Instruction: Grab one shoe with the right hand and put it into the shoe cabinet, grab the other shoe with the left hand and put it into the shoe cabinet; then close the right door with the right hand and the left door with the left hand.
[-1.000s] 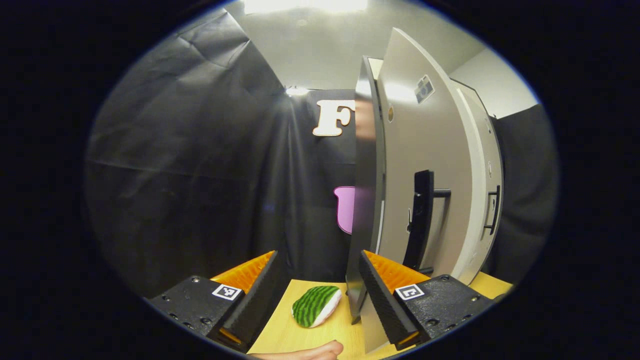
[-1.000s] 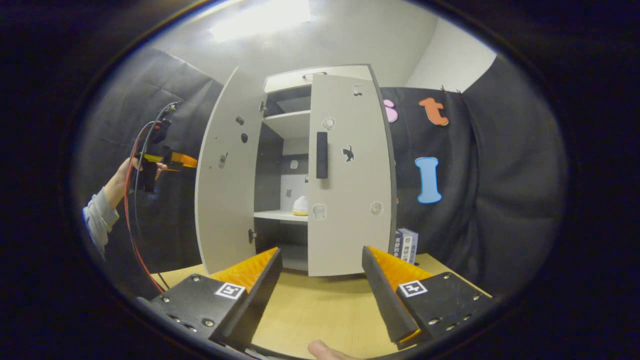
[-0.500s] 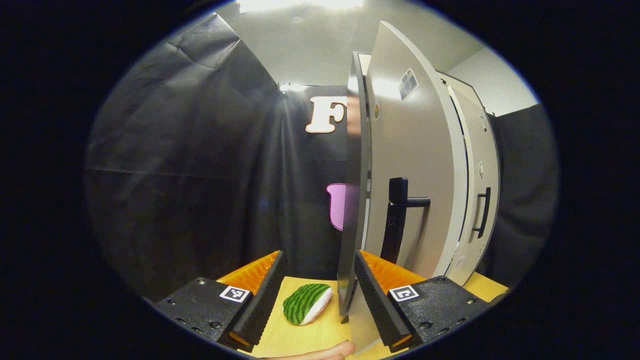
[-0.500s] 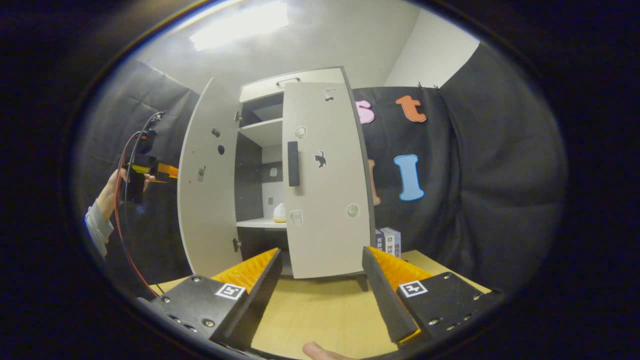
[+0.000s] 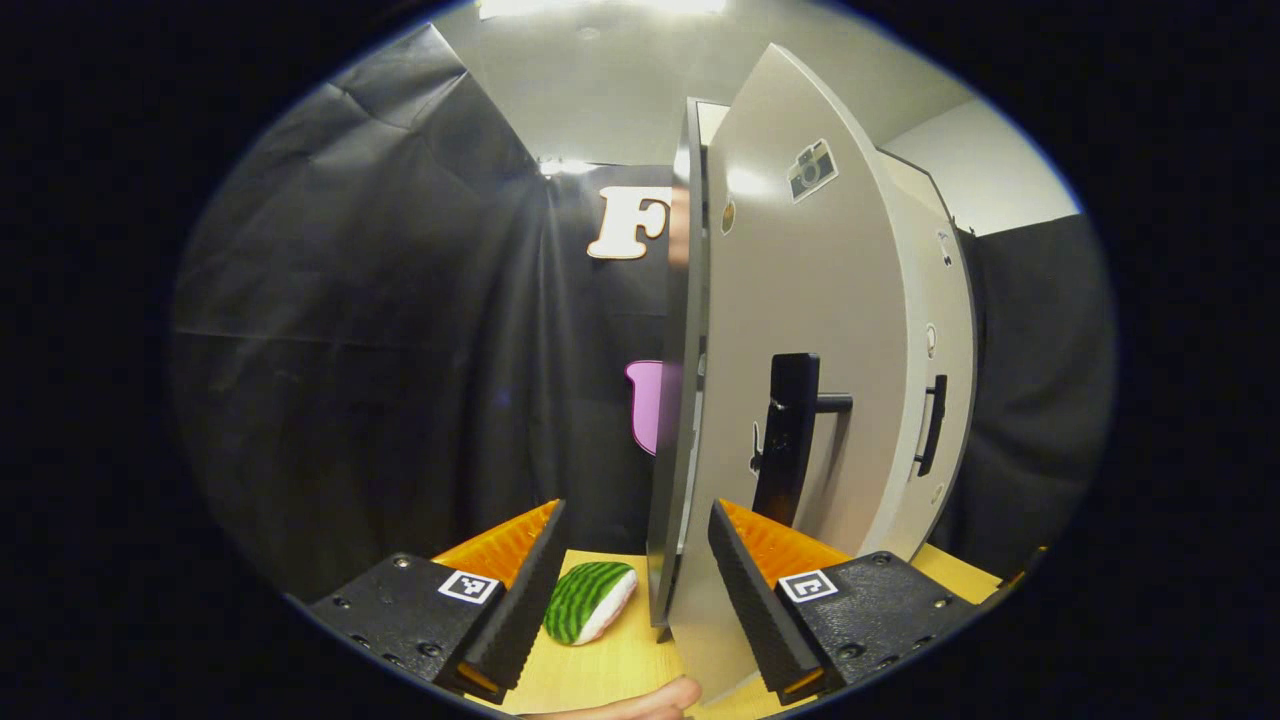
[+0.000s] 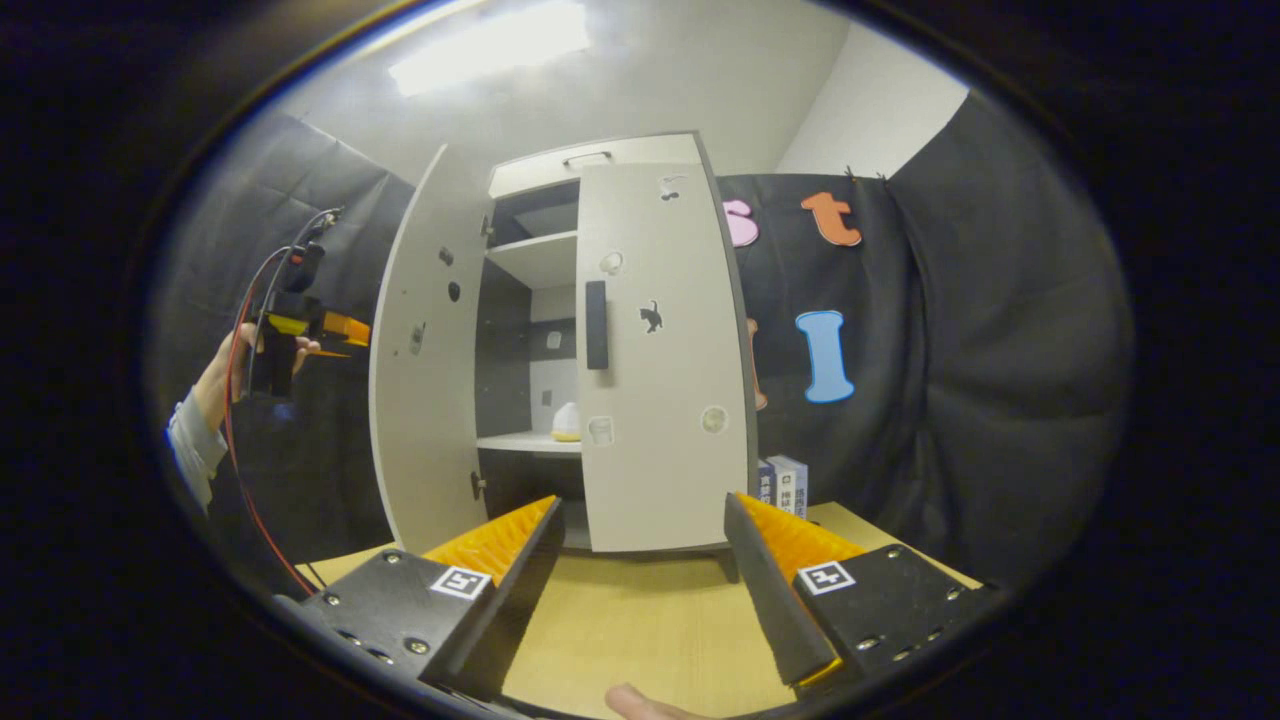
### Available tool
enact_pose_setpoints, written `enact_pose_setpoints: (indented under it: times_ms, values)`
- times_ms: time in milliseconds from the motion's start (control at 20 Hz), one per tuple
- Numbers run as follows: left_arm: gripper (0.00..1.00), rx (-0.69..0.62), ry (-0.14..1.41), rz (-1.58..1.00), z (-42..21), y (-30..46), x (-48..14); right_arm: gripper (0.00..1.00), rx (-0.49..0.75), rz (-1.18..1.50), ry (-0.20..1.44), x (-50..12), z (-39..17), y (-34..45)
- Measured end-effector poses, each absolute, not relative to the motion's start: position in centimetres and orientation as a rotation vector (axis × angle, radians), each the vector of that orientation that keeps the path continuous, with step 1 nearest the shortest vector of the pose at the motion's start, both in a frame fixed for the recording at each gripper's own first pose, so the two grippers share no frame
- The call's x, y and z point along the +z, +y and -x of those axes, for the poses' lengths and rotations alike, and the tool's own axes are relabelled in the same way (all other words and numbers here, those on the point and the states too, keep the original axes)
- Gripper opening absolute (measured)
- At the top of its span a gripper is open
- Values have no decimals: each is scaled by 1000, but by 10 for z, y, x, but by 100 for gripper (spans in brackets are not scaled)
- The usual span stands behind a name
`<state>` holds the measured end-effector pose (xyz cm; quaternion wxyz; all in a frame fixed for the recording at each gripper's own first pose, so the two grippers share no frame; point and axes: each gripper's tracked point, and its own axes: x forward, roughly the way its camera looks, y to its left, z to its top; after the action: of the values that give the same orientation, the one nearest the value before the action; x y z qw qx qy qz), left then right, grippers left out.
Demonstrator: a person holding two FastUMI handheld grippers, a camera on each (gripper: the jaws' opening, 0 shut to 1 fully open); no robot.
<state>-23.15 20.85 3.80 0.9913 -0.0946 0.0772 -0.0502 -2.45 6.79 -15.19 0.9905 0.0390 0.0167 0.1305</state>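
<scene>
Left gripper view: the left gripper (image 5: 630, 590) stands wide, holding nothing, its fingers either side of the free edge of the left door (image 5: 790, 330), which stands edge-on just ahead. That door looks a stiff, flat board on hinges, light to swing; I judge a push on its outer face near the free edge, or a hold on its black handle (image 5: 790, 440), would serve best, since the smooth panel gives little to pinch. A green striped toy (image 5: 585, 600) lies on the wooden table (image 5: 610, 670) to the left of the door's foot.

In the right gripper view the right gripper (image 6: 640, 590) is also wide and empty, held back from the shoe cabinet (image 6: 590, 340). The right door (image 6: 660, 350) looks shut or nearly so; the left door stands well open, with the other hand (image 6: 225, 365) far on its left side. A pale shoe (image 6: 567, 422) sits on the middle shelf.

Against half a second ago, the left door's edge sits a little farther left between the left gripper's fingers and its outer face shows broader; the toy has shifted left in view too.
</scene>
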Motion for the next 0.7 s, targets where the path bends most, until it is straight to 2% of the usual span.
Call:
enact_pose_setpoints:
  times_ms: [250,550,700]
  values:
    - [87,-151,148,208,236,169,41,96,248,-78,37,-152,19,61]
    - [87,-130,160,246,218,153,34,94,233,-77,28,-150,18,51]
    - [85,-161,164,243,219,143,33,94,224,-84,25,-149,17,45]
